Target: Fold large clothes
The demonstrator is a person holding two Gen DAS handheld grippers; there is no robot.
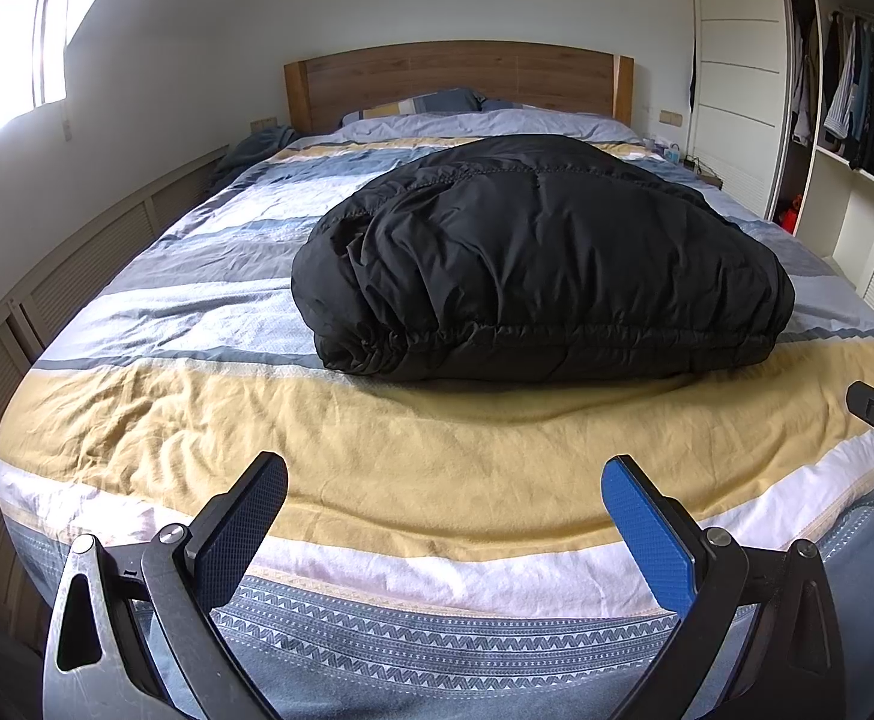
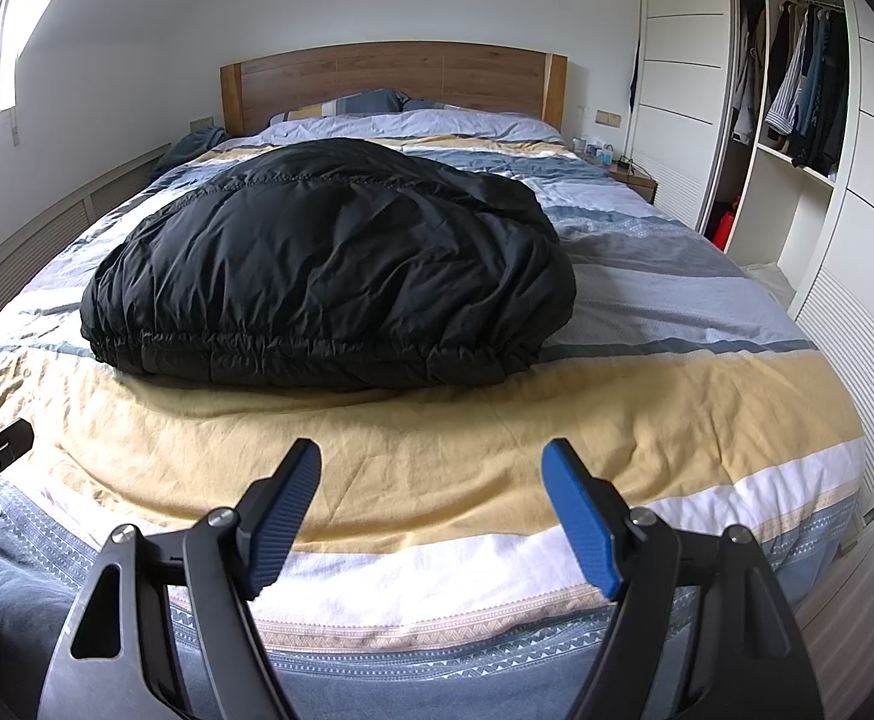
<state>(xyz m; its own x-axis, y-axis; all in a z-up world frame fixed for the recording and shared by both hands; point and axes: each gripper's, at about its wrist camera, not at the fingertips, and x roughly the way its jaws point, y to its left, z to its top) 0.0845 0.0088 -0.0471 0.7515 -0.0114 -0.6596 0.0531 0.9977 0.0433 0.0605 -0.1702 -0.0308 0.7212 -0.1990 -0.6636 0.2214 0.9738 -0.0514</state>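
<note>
- Black padded jacket (image 1: 533, 258) lies on the bed in front of you, bundled into a rounded, puffy mound rather than spread flat.
- Its fabric is dark and slightly shiny, creased all over with fine wrinkles, and stitched seams run across the top.
- Along the edge nearest you, a gathered elastic hem runs the width of the bundle, with a second padded layer tucked under it.
- It sits on the blue and grey stripes of the striped duvet cover (image 1: 377, 450), its near edge touching the broad yellow band; from your right wrist view the jacket (image 2: 329, 264) lies left of centre.
- Your left gripper (image 1: 444, 504) hovers above the foot of the bed with its jaws spread wide and nothing between them, well apart from the jacket.
- Your right gripper (image 2: 431, 492) is likewise over the foot of the bed, jaws wide apart and empty, short of the jacket.
- Behind the jacket you see pillows against a wooden headboard (image 1: 455, 78).
- To your right stands a white wardrobe (image 2: 797, 120), open, with clothes hanging inside.
</note>
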